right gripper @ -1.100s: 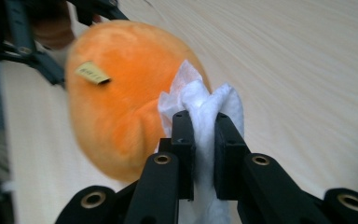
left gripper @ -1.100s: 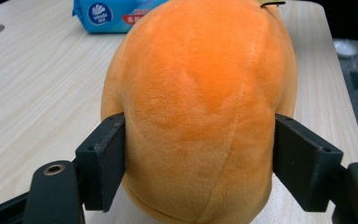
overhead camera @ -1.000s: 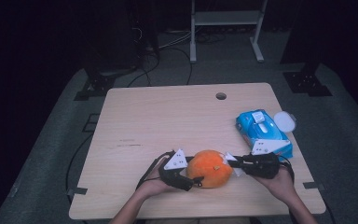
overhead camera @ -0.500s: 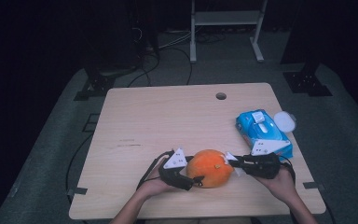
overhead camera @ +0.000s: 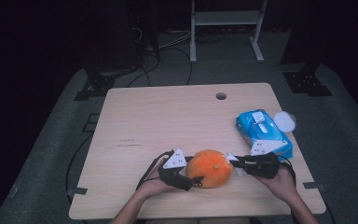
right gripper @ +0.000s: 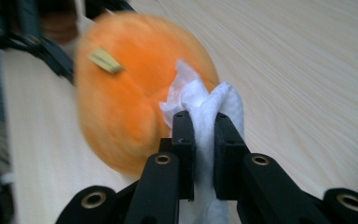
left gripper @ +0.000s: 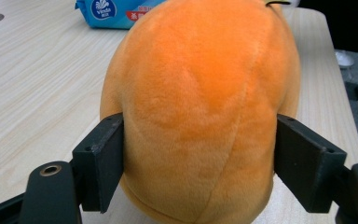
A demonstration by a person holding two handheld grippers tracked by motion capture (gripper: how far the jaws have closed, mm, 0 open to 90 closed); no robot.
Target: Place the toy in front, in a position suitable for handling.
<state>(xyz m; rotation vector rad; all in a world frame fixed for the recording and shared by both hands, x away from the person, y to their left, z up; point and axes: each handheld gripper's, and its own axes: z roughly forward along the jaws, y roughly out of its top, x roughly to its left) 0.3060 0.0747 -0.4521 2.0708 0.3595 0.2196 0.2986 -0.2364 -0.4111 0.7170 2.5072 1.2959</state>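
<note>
plush orange point(overhead camera: 209, 167): near table's point(overhead camera: 135, 116) front edge, soft, light, squashy | left gripper point(overhead camera: 192, 179): clamped across plush flanks | right gripper point(overhead camera: 233, 163): pinching white wipe point(right gripper: 200, 105) against plush | hold broad sides, gently

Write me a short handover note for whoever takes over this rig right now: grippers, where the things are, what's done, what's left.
Left gripper: jaws clamped on the two sides of the orange plush toy, steadying it on the table.
Right gripper: jaws shut on a bunched white wipe, which is pressed against the toy's side.
Things: the toy sits at the near edge of the table between the two grippers; the blue wipes pack lies to the right, its lid flipped open.
Done: wipe taken out, toy gripped, wipe at the toy.
Left, as far as I can judge: wipe over the rest of the toy, then set down the wipe and close the pack.
</note>
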